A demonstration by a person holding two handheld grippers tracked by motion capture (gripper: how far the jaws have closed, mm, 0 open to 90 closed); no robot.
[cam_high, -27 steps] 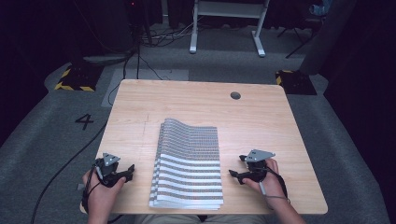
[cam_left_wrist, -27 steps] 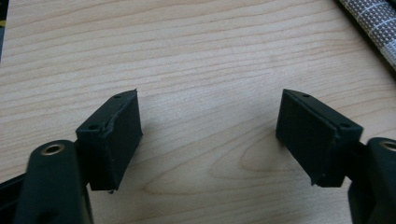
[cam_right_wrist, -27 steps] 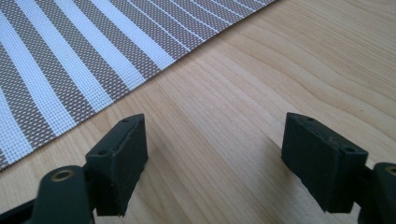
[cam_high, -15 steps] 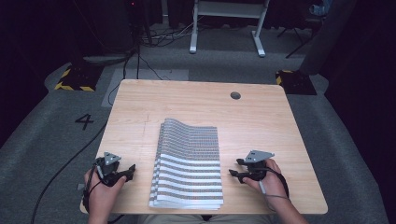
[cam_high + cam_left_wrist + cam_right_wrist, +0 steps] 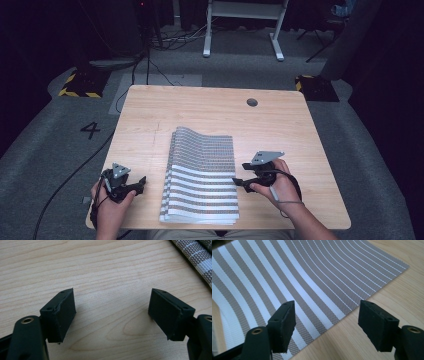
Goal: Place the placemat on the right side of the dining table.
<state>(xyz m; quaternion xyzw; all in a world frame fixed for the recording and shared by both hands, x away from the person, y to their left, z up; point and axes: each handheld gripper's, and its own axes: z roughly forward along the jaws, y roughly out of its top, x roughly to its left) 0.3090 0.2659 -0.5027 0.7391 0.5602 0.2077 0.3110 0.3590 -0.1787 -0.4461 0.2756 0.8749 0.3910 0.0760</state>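
A stack of grey placemats with white stripes (image 5: 202, 175) lies in the middle of the wooden table (image 5: 200, 107), its far end curling up a little. My right gripper (image 5: 240, 173) is at the stack's right edge, jaws open. In the right gripper view the gripper (image 5: 327, 322) straddles the edge of the top placemat (image 5: 299, 277), one jaw over the mat and the other over bare wood, not touching it. My left gripper (image 5: 140, 183) rests to the left of the stack, open over bare wood (image 5: 112, 312). A corner of a placemat (image 5: 197, 255) shows at the upper right of its view.
A round cable hole (image 5: 252, 102) sits at the table's far right. Bare wood surrounds the stack on all sides. On the grey floor are a painted number 4 (image 5: 90, 130), trailing cables (image 5: 75, 172) and the legs of a white frame (image 5: 240, 30) behind the table.
My right gripper has shifted a little left, up to the stack's right edge. The left gripper and the mats have stayed put.
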